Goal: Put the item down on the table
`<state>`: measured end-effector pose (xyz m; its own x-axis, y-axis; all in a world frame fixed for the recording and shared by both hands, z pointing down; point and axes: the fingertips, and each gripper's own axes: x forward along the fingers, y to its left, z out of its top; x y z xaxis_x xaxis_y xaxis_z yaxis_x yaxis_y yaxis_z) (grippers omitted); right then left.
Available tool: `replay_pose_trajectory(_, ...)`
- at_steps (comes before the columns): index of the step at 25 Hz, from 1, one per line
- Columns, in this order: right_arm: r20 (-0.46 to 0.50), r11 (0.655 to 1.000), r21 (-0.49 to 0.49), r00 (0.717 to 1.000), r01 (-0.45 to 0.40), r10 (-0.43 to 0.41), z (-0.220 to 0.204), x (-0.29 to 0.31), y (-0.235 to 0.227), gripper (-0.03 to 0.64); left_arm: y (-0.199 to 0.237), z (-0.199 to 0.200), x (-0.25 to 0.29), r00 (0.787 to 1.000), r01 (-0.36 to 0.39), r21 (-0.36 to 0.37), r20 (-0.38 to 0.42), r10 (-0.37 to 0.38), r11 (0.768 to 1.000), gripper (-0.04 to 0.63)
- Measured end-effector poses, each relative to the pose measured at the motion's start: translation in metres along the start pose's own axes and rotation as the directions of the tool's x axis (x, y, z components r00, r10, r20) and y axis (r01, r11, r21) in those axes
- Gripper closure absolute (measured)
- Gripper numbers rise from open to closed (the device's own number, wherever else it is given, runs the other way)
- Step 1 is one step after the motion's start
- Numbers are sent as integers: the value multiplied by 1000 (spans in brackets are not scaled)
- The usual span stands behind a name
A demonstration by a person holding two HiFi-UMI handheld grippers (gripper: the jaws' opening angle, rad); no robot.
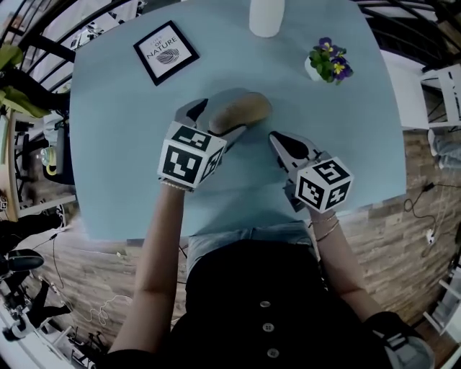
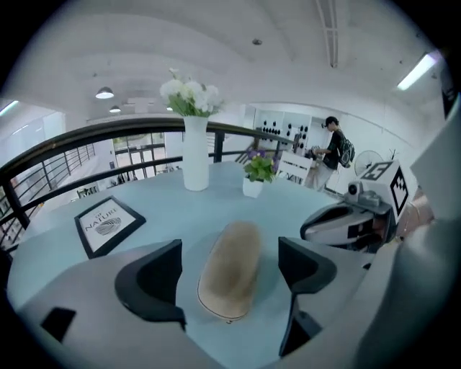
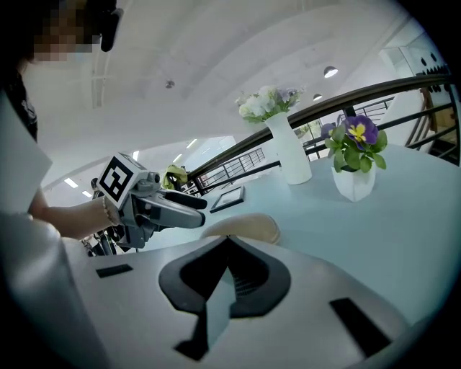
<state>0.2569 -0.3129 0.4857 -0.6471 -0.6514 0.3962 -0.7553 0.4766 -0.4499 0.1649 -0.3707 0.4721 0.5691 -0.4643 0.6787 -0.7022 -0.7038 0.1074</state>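
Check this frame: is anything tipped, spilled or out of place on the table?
Nothing stands out. The tan oblong item lies flat on the table between the open left tongs, touching neither jaw. The vase and flower pot stand upright; the right tongs are shut, empty.

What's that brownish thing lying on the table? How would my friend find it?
Look at the big pale blue table, near its middle. Between the left gripper's open jaws lies a tan oval item, flat and long. Its neighbours differ: the framed picture is square and black-edged, the vase and flower pot are white and upright.
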Motion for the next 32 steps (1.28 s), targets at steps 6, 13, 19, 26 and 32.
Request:
replay_pose_trajectory(6, 26, 999, -45, 1000, -4, 6, 17, 1, 6, 611, -12, 28, -29, 972, 128, -89, 209, -107, 988, 169)
replay_pose_trajectory(13, 80, 994, -110, 997, 7, 2, 47, -9, 22, 611, -29, 56, -71, 916, 124, -30, 388, -103, 992, 172)
replay_pose_trajectory(19, 102, 987, -161, 994, -7, 24, 62, -11, 40, 611, -34, 69, -109, 846, 104, -54, 529, -60, 993, 188)
replay_pose_trajectory(26, 78, 978, -203, 995, -44, 61, 56, -7, 66, 611, -35, 51, -134, 807, 85, -179, 590, 37, 980, 468)
replay_pose_trajectory(32, 35, 975, -217, 997, -56, 65, 41, -11, 77, 611, -37, 17, -131, 847, 21, -242, 520, 111, 970, 568)
